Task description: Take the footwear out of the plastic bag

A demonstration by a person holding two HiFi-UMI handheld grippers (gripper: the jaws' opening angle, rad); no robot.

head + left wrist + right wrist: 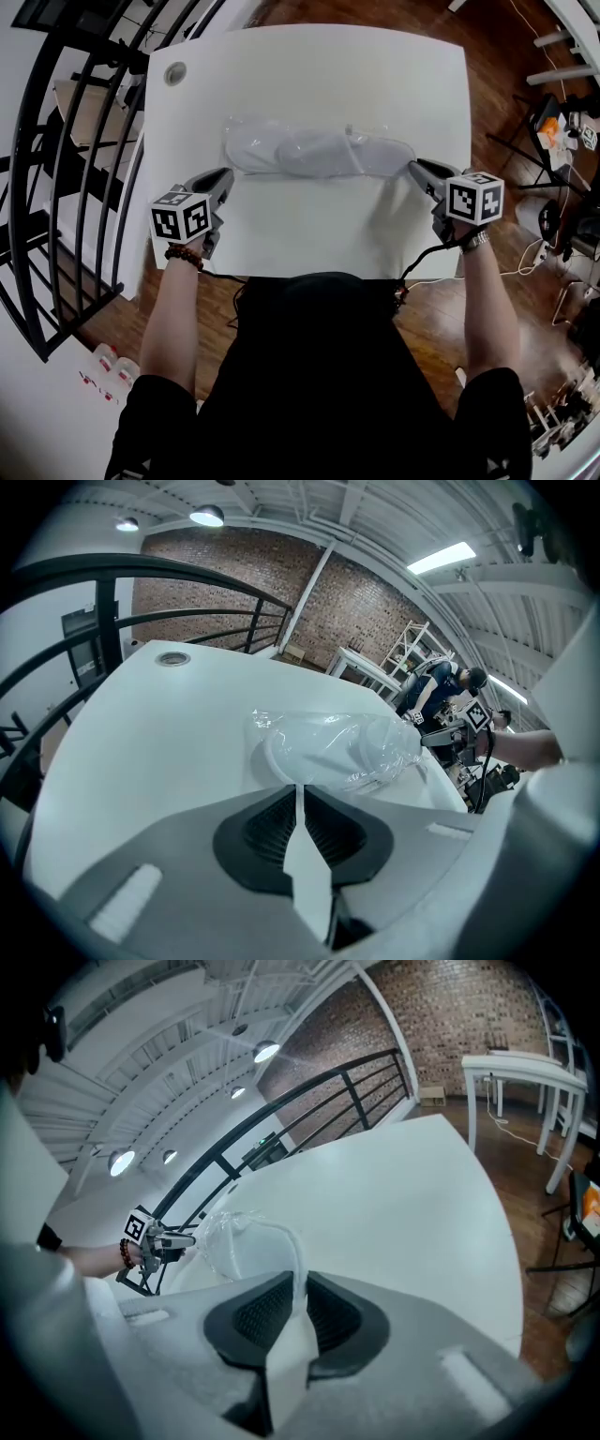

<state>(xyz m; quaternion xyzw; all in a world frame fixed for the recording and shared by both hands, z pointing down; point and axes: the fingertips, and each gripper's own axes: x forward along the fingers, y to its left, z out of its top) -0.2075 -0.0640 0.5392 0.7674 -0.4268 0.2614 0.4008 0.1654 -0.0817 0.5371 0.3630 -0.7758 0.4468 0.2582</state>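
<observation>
A clear plastic bag [319,150] lies crosswise on the white table [309,66], and pale slippers [281,148] show through it. My left gripper [228,174] is at the bag's left end. In the left gripper view its jaws [299,789] stand almost together, pinching the crinkled bag [337,747] at their tips. My right gripper [413,168] is at the bag's right end. In the right gripper view, the white rim of the bagged slipper [246,1241] curves down into the narrow slit of the right gripper [300,1283], which grips it.
A round grommet [175,73] sits in the table's far left corner. A black metal railing [56,141] runs close along the table's left side. Wooden floor with cables and gear [553,122] lies to the right. The person's torso is against the near table edge.
</observation>
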